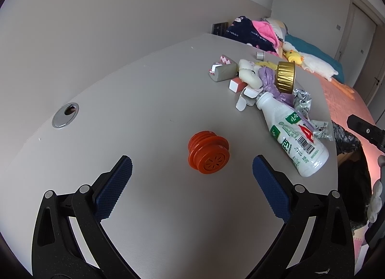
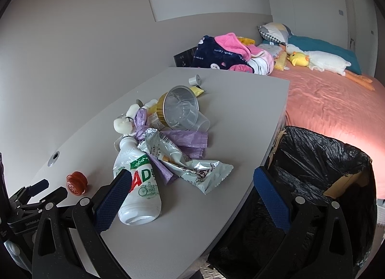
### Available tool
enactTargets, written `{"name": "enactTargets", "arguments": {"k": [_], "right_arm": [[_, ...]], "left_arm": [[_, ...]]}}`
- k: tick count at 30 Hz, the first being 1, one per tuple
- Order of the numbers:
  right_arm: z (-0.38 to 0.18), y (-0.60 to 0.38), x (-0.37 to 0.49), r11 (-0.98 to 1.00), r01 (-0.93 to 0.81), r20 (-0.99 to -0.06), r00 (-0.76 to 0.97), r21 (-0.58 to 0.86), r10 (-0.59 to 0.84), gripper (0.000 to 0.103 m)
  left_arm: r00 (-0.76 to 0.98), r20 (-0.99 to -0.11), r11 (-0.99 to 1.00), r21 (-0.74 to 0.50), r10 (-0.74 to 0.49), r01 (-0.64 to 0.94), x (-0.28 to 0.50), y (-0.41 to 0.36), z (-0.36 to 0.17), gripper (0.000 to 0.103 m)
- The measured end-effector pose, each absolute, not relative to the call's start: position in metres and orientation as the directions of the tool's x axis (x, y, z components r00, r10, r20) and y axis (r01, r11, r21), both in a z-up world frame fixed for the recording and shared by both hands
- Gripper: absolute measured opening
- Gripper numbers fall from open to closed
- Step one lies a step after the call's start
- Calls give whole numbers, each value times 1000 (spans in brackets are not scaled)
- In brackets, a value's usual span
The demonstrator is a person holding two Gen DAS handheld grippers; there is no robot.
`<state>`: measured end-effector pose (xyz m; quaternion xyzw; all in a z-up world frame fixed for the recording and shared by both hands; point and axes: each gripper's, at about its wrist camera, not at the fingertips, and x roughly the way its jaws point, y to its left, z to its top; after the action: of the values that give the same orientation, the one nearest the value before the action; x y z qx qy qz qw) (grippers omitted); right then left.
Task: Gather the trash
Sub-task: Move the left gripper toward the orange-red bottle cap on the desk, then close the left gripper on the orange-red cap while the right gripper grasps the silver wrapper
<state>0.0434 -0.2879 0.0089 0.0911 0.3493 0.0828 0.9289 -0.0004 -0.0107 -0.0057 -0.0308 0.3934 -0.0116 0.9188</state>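
Grippers both spread and empty: left gripper (image 1: 192,167) just short of the orange cap (image 1: 208,155), right gripper (image 2: 190,180) near the bottle (image 2: 138,182) beside that cap.

Grey table (image 1: 149,100) carries orange ribbed cap (image 1: 208,152) lying alone just ahead of & btwn left fingers, white bottle (image 2: 137,182) on its side touching right gripper's left finger, w/ foil wrappers (image 2: 190,165), purple bag (image 2: 190,144) & foil cup (image 2: 179,108) heaped beyond.
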Motion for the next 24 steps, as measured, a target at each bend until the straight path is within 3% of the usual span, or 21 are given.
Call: {"name": "enactTargets", "arguments": {"k": [10,18,21,24], "right_arm": [[-8,-305,62,958,-23,-665,715,286,216,100],[-19,-304,81,957,-6,-686,696,289,212,80],[-26,-304,87,956,-2,-698,683,292,215,75],[-34,-306,91,951,9,-711,666,308,224,68]], "left_arm": [[667,-743,996,-86,-50,-22,15,-10,-16,97],[647,-762,997,-64,-25,-36,31,-14,-24,97],[650,-760,998,-45,-7,-41,31,-16,-25,91],[634,-773,998,-36,-1,-43,33,-15,-29,77]]}}
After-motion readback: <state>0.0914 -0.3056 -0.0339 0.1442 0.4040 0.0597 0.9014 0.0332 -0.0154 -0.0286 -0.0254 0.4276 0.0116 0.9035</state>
